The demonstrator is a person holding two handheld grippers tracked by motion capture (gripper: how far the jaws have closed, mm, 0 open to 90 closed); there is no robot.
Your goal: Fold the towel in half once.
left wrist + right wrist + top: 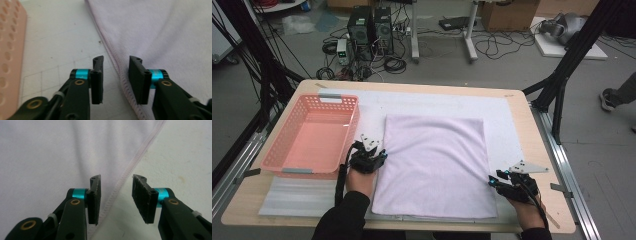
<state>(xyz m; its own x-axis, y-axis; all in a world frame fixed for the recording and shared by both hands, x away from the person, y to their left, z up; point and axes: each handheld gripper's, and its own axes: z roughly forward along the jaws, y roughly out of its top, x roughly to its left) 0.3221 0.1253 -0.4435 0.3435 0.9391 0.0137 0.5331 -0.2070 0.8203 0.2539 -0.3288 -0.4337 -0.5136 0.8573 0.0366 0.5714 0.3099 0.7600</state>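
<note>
One table [532, 150] carries, from left to right, one pink basket [312, 132], one left gripper [368, 159], one pale lilac cloth [434, 165] and one right gripper [507, 181], all resting over one white mat [437, 102] that covers most of the tabletop. The basket stands at the left side of the mat, with nothing visible inside it. The cloth lies flat in the middle of the table, slightly toward the near edge, roughly square with its four edges in plain sight. The left gripper sits at the cloth's left edge, just beside the basket's near right corner. In the left gripper view its two jaws stand apart and released, with the stitched hem [117, 67] of the cloth running up between them and neither pad pressing on it. The right gripper sits at the cloth's near right corner. In the right gripper view its two jaws are likewise parted and released, with the hem [130, 167] passing between them, the cloth to one side and the bare mat to the other. Two forearms in dark sleeves enter from the near edge, one behind each gripper.
</note>
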